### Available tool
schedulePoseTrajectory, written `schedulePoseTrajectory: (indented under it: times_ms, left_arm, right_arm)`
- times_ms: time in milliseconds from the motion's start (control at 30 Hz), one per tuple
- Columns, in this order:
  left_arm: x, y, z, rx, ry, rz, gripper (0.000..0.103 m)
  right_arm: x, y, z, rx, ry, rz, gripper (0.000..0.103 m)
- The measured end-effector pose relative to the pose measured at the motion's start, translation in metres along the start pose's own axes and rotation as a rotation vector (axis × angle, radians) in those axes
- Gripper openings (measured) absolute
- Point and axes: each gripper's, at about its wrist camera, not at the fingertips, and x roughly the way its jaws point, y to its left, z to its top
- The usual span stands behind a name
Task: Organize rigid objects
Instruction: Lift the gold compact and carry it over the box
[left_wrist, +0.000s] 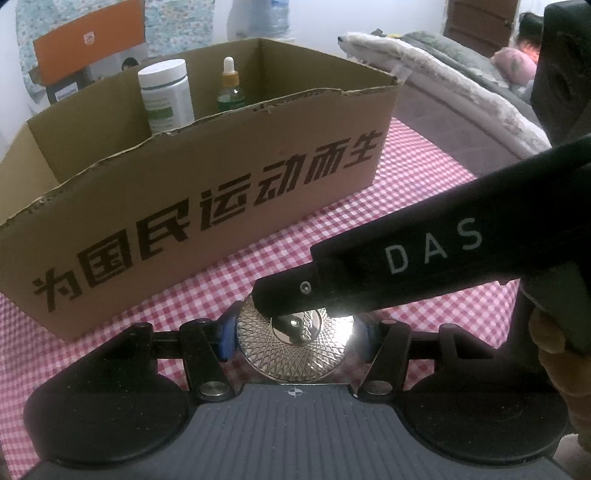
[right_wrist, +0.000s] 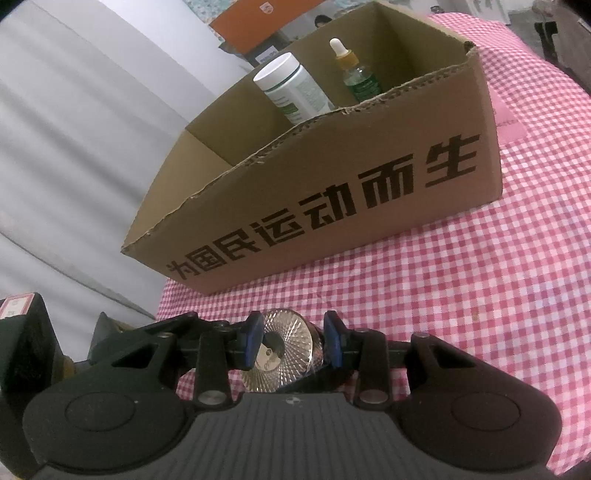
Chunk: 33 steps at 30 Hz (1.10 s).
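Gold-lidded jar (right_wrist: 280, 350) is sitting pinched between both tools, left tool (left_wrist: 295, 332) and right tool (right_wrist: 293, 339), near the cardboard box (right_wrist: 332, 206); bottles standing inside.

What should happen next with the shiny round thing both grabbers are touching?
Probably one gripper should let go, so the other can lift the shiny disc into the cardboard box. Both the left gripper and right gripper flank it, and the white jar and dropper bottle already stand inside.
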Motion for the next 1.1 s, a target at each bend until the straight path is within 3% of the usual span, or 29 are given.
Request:
schedulePoseTrajectory:
  times_ms: [633, 1100]
  left_arm:
    - [-0.016, -0.002, 0.002, -0.005, -0.037, 0.01, 0.058]
    - [-0.049, 0.001, 0.027, 0.016, -0.135, 0.024, 0.058]
  right_arm:
    - [-0.012, 0.01, -0.002, -0.026, -0.025, -0.003, 0.039]
    - [-0.042, 0.037, 0.009, -0.105, -0.111, 0.014, 0.039]
